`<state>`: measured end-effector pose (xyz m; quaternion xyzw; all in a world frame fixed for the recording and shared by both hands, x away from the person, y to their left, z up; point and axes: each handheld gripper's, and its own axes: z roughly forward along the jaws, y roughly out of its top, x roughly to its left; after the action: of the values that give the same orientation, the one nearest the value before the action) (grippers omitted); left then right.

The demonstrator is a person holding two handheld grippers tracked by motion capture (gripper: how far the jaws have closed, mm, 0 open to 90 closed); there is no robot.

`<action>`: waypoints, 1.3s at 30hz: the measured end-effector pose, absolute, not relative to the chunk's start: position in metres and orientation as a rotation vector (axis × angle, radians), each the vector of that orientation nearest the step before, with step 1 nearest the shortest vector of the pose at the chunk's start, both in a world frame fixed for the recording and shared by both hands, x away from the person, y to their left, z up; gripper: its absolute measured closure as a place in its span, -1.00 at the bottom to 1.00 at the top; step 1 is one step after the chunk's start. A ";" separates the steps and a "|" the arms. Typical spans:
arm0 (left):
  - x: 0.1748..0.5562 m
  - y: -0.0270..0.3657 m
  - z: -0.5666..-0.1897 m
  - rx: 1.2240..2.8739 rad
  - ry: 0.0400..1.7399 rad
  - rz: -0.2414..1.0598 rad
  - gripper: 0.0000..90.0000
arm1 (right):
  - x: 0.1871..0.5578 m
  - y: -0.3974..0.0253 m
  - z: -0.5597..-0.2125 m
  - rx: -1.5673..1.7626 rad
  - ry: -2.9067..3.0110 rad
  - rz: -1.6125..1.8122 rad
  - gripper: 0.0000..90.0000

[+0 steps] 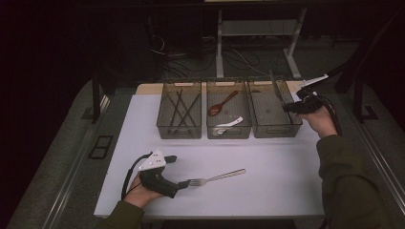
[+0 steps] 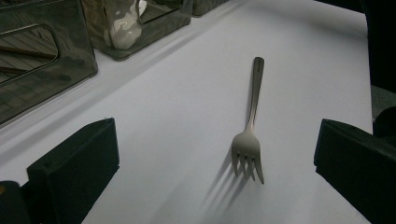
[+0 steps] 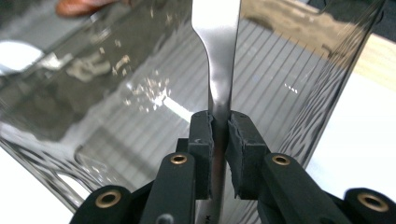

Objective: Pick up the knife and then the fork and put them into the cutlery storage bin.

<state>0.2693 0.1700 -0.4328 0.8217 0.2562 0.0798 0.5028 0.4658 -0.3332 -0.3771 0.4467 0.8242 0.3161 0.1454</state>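
The left claw (image 2: 215,158) is open wide, with the fork (image 2: 250,135) lying flat on the white desk (image 1: 267,191) between its jaws. The fork looks hard, thin, light and slippery, so its narrow neck is a good spot to grab. The right claw (image 3: 219,140) pinches a flat metal handle (image 3: 217,56) over the right bin (image 1: 274,112). The desk around the fork is bare.

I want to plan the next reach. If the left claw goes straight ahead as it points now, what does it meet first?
Most likely the fork: it lies on the white table between the open jaws of the left claw, prongs nearest. Depth is hard to judge.
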 end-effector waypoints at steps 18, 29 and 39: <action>0.269 0.169 -0.433 1.992 0.608 0.188 -1.00 | 0.477 -0.313 -0.390 1.262 2.525 0.705 0.76; 0.269 0.169 -0.433 1.995 0.604 0.189 -1.00 | 0.474 -0.318 -0.381 1.285 2.461 0.852 0.38; 0.269 0.168 -0.433 1.997 0.605 0.190 -1.00 | 0.449 -0.329 -0.364 1.282 2.391 1.105 0.05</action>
<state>0.2691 0.1684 -0.4331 0.8255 0.2503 0.0784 0.4997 0.4489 -0.3289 -0.3638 0.4353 0.8116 0.3750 0.1060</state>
